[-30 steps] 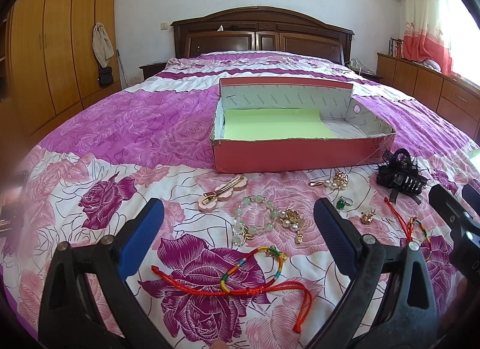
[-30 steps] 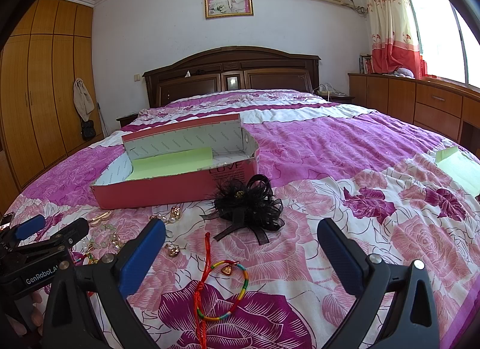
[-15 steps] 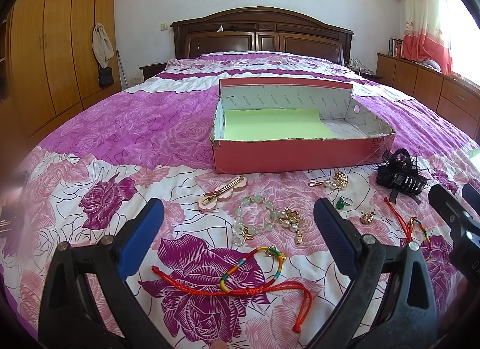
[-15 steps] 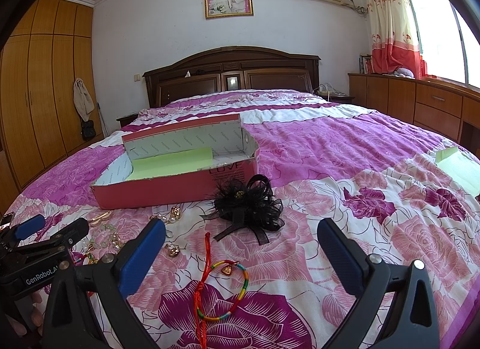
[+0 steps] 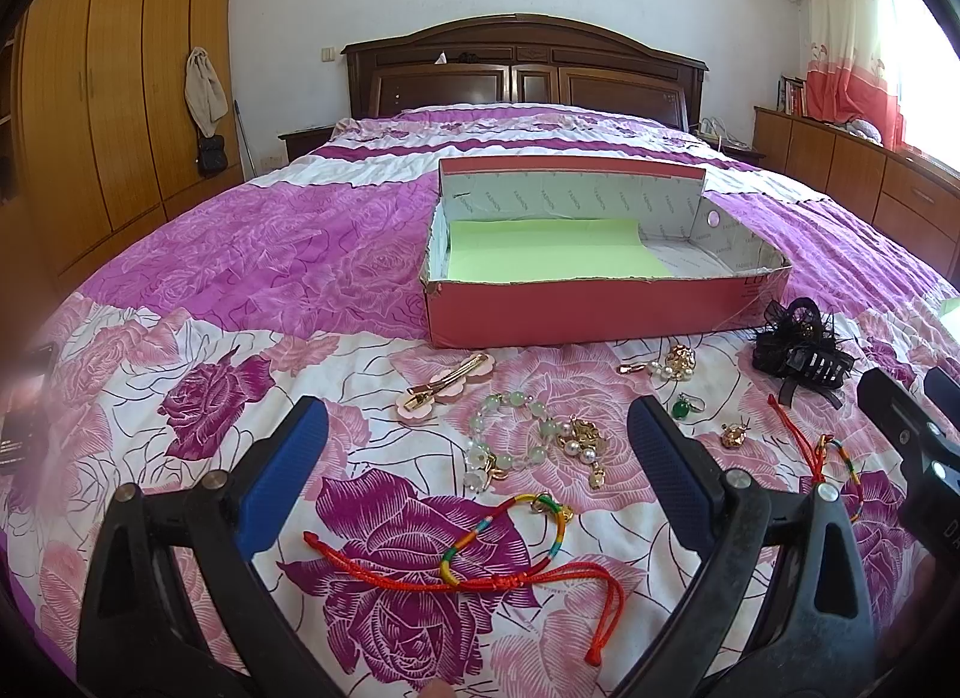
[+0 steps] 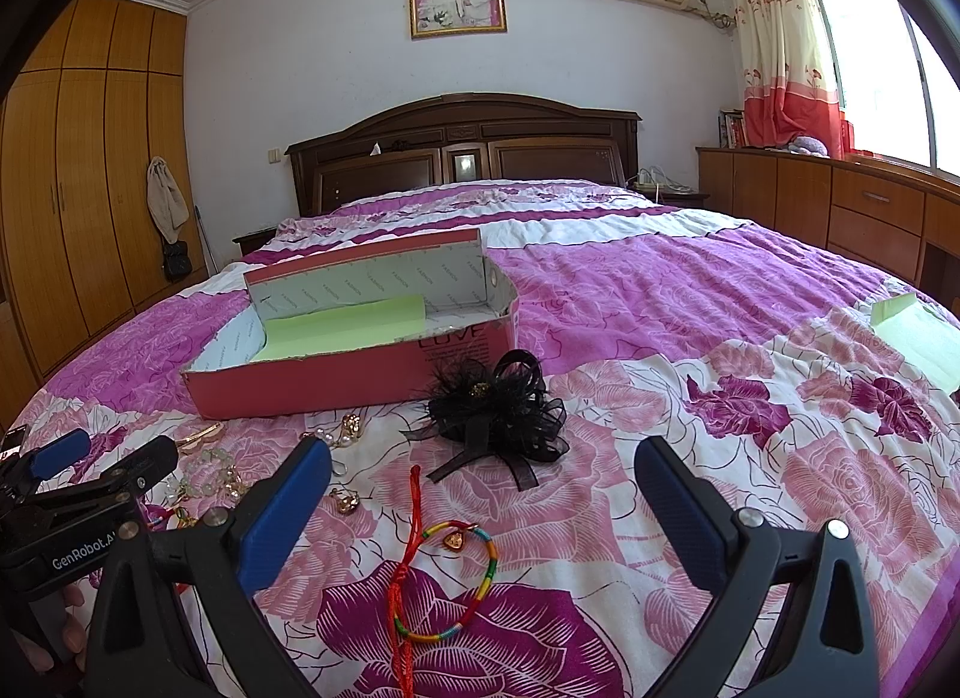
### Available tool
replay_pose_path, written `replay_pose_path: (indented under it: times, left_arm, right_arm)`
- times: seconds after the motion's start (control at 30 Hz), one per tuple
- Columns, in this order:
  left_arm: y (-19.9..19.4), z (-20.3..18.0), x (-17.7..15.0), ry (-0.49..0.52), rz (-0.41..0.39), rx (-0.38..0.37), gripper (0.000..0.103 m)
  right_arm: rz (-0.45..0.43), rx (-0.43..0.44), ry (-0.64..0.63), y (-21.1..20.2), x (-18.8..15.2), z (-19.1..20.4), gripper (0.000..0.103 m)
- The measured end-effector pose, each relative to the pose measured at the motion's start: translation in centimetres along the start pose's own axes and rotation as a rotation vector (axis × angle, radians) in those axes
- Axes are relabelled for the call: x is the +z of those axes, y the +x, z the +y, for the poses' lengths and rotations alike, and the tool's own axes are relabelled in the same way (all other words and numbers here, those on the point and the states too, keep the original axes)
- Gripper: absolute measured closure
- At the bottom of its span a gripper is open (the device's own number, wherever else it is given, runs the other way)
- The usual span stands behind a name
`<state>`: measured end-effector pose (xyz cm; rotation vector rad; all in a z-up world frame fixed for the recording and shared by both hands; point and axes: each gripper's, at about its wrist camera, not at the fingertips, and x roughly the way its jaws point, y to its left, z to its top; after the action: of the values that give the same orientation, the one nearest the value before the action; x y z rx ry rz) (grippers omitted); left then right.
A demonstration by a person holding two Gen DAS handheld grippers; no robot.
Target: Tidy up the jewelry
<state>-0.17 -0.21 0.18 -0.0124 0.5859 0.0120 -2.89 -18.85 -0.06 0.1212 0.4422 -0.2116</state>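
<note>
Nothing has moved; left gripper (image 5: 477,428) and right gripper (image 6: 483,467) gape empty, well short of box (image 5: 576,311).

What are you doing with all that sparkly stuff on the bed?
A person is tidying jewelry with a gripper in each hand. Nothing is picked up yet: the left gripper and right gripper both hover with jaws open and empty. The pink box holds only a green sheet. In front of it on the bedspread lie a green bead bracelet, a red cord bracelet, a pink hair clip, a black hair bow and some small gold pieces.
</note>
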Motion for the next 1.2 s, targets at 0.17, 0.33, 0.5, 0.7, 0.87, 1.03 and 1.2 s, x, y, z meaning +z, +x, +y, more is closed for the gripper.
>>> replay_pose_path:
  times: [0.17, 0.33, 0.5, 0.7, 0.87, 1.03, 1.2]
  left_arm:
    - [0.0, 0.0, 0.0, 0.001, 0.001, 0.001, 0.01]
    - [-0.1, 0.1, 0.1, 0.001, -0.002, 0.001, 0.01]
    - [0.0, 0.5, 0.6, -0.002, 0.006, -0.006, 0.01]
    - [0.6, 1.4, 1.1, -0.023, 0.041, -0.016, 0.01]
    - [1.4, 2.2, 1.7, -0.024, 0.078, -0.029, 0.01]
    - [2.6, 2.3, 2.3, 0.006, 0.12, -0.03, 0.01]
    - [4.2, 2.2, 2.9, 0.04, 0.176, -0.038, 0.012]
  right_arm:
    - [-0.002, 0.0, -0.001, -0.1, 0.0, 0.0, 0.0]
    - [-0.005, -0.001, -0.006, -0.2, -0.1, 0.1, 0.0]
    - [-0.009, 0.0, -0.008, -0.4, 0.6, 0.2, 0.0]
    - [0.009, 0.018, 0.011, -0.4, 1.2, -0.1, 0.0]
    - [0.034, 0.03, 0.03, 0.1, 2.1, -0.5, 0.0]
    - [0.07, 0.035, 0.039, 0.8, 2.5, -0.8, 0.0]
    - [0.116, 0.046, 0.051, 1.9, 3.0, -1.0, 0.0]
